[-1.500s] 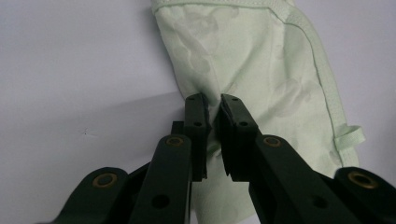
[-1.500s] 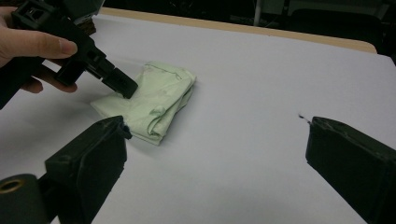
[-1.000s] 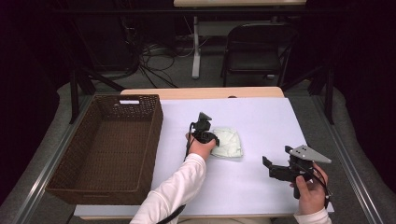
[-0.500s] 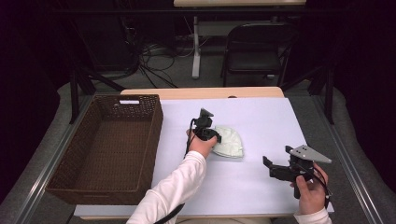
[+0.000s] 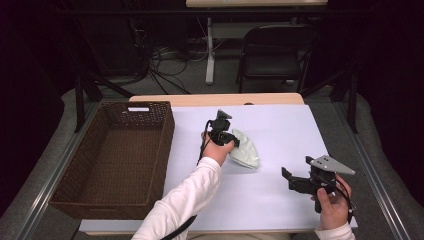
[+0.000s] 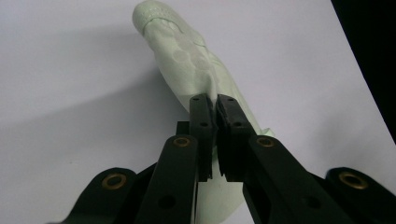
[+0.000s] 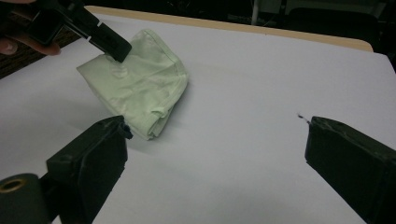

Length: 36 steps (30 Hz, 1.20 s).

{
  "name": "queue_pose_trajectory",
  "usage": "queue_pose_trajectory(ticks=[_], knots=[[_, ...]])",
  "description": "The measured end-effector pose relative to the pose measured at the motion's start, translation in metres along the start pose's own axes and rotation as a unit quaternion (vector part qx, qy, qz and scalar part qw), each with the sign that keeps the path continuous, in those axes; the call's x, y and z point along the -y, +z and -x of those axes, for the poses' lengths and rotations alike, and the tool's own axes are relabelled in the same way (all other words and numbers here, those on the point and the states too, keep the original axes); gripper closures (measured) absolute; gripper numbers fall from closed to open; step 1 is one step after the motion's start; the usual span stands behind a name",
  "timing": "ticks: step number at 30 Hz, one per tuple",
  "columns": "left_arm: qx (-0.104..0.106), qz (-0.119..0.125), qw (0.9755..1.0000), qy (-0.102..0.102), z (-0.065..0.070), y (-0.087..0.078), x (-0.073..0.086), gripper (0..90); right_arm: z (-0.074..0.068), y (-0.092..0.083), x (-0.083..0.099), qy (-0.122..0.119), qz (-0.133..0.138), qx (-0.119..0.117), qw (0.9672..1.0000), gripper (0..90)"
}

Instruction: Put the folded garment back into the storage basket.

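A pale green folded cloth [image 5: 247, 154] lies near the middle of the white table [image 5: 280, 130]. My left gripper [image 5: 233, 144] is shut on the cloth's near-left edge and holds that edge up off the table. In the left gripper view the two black jaws pinch a fold of the cloth [image 6: 187, 60], which hangs away below the left gripper [image 6: 214, 106]. My right gripper [image 5: 288, 179] hovers at the table's front right, open with nothing between its jaws. The right gripper view looks between the wide jaws of the right gripper [image 7: 217, 133] at the cloth [image 7: 144, 88] and the left gripper [image 7: 112, 49].
A dark brown wicker basket [image 5: 167, 135] stands along the table's left side with nothing in it. Beyond the far table edge are a black chair [image 5: 275, 50], a desk leg and cables on the floor. White table surface lies to the right of the cloth.
My left gripper has risen a little with the cloth's edge in it, so the cloth went from lying flat to being pulled up and bunched. The right gripper stayed put.
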State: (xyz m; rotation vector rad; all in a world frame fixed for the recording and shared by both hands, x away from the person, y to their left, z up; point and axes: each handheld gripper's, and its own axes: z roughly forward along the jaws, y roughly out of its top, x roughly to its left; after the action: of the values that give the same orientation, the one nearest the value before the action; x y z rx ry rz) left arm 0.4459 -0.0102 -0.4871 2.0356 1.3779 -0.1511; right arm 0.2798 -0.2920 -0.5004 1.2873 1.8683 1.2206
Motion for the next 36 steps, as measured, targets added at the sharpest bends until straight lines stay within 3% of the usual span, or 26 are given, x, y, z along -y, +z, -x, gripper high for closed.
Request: queue_pose_trajectory(ticks=[36], knots=[[-0.015,0.056,0.9982,-0.018,-0.029,-0.086,-0.01,85.7,0.0,0.002,0.001,0.0,-0.001,0.001,1.0,5.6]])
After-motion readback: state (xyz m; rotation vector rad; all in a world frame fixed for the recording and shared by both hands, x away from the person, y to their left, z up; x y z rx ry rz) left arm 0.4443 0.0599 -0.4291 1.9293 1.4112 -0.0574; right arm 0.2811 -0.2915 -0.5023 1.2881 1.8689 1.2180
